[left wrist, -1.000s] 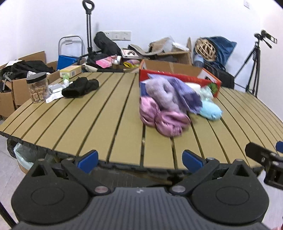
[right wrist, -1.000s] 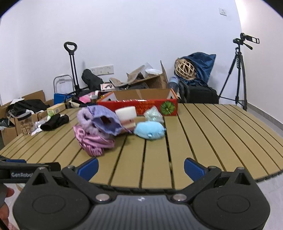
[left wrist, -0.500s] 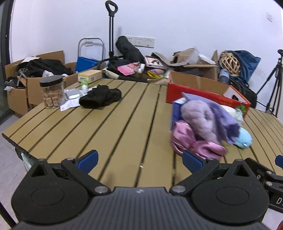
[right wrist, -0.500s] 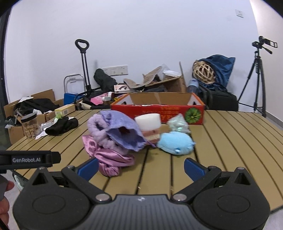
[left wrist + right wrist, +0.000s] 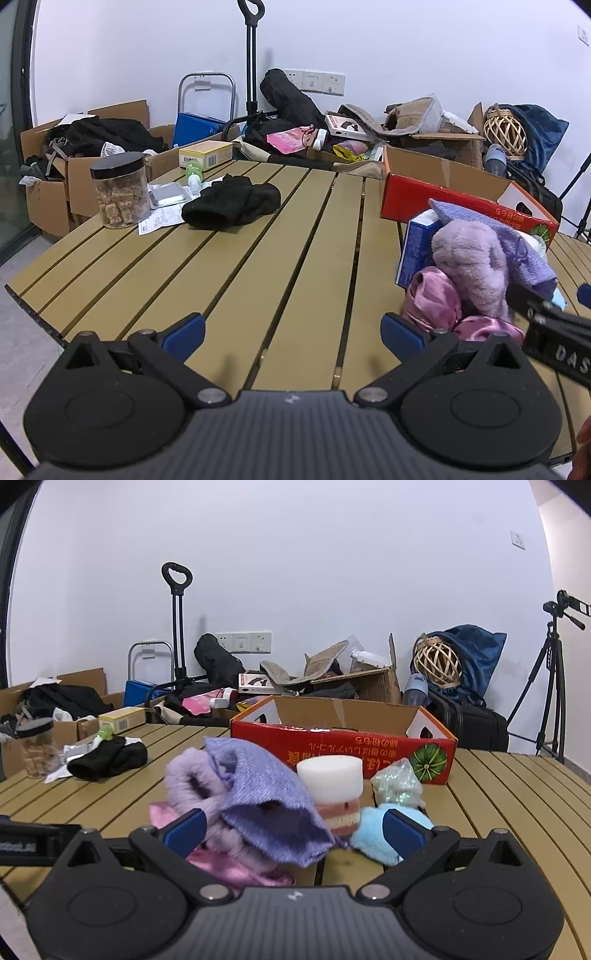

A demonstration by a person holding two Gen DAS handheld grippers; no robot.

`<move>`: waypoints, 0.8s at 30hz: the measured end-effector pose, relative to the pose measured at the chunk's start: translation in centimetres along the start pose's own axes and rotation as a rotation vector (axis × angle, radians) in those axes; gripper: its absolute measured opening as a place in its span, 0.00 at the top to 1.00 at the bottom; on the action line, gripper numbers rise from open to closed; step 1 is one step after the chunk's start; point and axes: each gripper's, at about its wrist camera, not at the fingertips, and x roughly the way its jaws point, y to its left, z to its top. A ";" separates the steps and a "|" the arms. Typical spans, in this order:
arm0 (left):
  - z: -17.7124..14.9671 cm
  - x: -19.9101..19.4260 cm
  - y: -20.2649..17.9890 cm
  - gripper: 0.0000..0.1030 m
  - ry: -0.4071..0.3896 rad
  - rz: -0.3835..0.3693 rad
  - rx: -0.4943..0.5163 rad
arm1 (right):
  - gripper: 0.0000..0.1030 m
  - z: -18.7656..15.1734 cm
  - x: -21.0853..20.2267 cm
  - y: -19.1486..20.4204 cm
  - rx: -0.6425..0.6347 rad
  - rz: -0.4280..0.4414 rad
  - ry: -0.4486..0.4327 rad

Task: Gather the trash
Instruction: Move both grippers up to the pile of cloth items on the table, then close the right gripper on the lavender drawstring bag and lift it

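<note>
A heap lies on the slatted table [image 5: 509, 812] in front of a red cardboard box [image 5: 343, 747]: a purple knit cloth [image 5: 266, 797], a lilac fluffy piece [image 5: 192, 786], pink satin fabric [image 5: 432, 299], a white foam roll [image 5: 330, 779], a light blue plush [image 5: 373, 829] and a crumpled glittery bag [image 5: 397, 784]. My right gripper [image 5: 293, 830] is closing, its jaws still wide on either side of the purple cloth and not pressing it. My left gripper [image 5: 293, 332] hangs open over bare slats, left of the heap, with nothing between its fingers.
At the table's far left are a black cloth [image 5: 231, 205], a jar of brown cubes [image 5: 120, 190], papers, a blister pack [image 5: 168, 194] and a small green-capped bottle [image 5: 192, 173]. Cardboard boxes, bags and a trolley line the wall; a tripod [image 5: 554, 664] stands at the right.
Both grippers have moved forward over the table's edge and to the left. The heap now sits right between the right gripper's fingers, and the right gripper's side has come further into the left wrist view.
</note>
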 end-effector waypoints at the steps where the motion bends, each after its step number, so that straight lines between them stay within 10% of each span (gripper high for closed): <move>1: 0.0 0.2 0.0 0.00 0.003 0.000 0.002 | 0.14 0.0 0.3 -0.1 0.003 -0.001 -0.009; 5: 0.0 0.8 -0.3 0.00 0.008 0.006 0.010 | 0.27 0.1 1.3 -0.6 0.016 0.056 -0.024; 13: -0.4 1.3 -0.9 0.00 0.014 0.002 0.031 | 0.90 -0.2 2.5 -1.6 0.051 0.161 0.004; 24: -0.6 1.2 -1.1 0.00 0.004 -0.019 0.032 | 0.96 -0.1 -0.9 -2.7 0.078 0.137 -0.131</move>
